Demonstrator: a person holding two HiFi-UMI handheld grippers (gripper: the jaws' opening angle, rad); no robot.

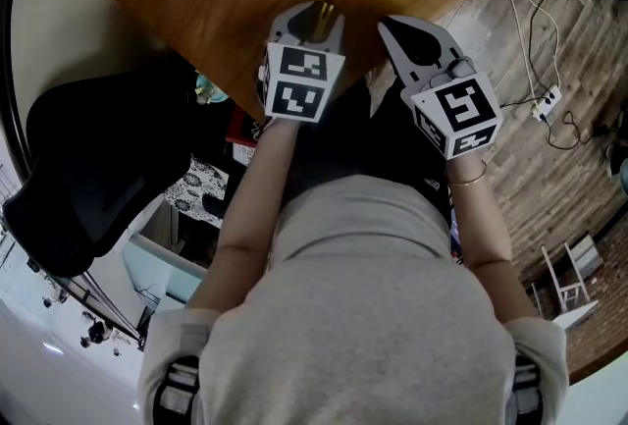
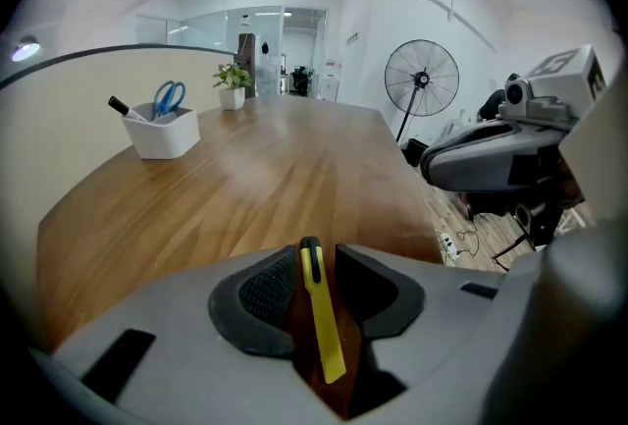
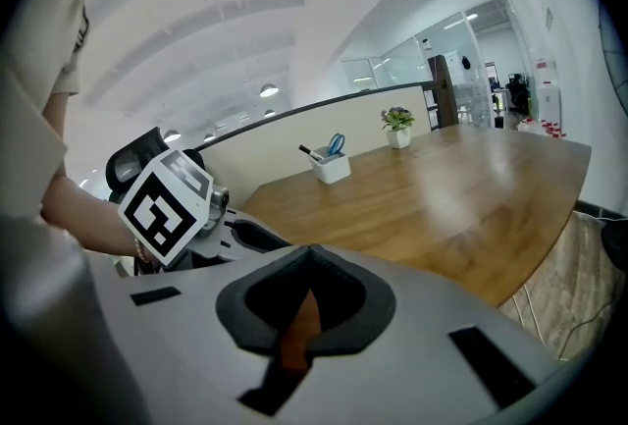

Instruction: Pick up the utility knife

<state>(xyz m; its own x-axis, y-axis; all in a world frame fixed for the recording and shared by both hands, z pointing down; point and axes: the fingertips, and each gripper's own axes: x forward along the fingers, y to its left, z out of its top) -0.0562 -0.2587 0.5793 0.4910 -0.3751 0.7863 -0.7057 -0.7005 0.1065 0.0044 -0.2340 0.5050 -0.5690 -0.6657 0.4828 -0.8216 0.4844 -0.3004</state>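
Observation:
A slim yellow utility knife point(image 2: 322, 325) with a black tip lies on the wooden table point(image 2: 245, 187), pointing away from me. My left gripper point(image 2: 319, 254) is tilted down over it, one jaw on each side. A strip of bare wood shows between the knife and the right pad point(image 2: 371, 288), so the pads are not pressing on it. In the head view the left gripper point(image 1: 315, 13) sits at the table's near edge with the knife point(image 1: 322, 19) showing between its jaws. My right gripper point(image 3: 310, 250) is shut and empty, hovering just right of the left gripper, the right gripper point(image 1: 391, 25) over the table edge.
A white holder point(image 2: 162, 131) with scissors and a pen stands far left on the table, with a small potted plant point(image 2: 233, 89) behind it. A floor fan point(image 2: 422, 79) stands beyond the table's right edge. A black chair point(image 1: 98, 168) is at my left, and a power strip point(image 1: 543, 104) lies on the floor.

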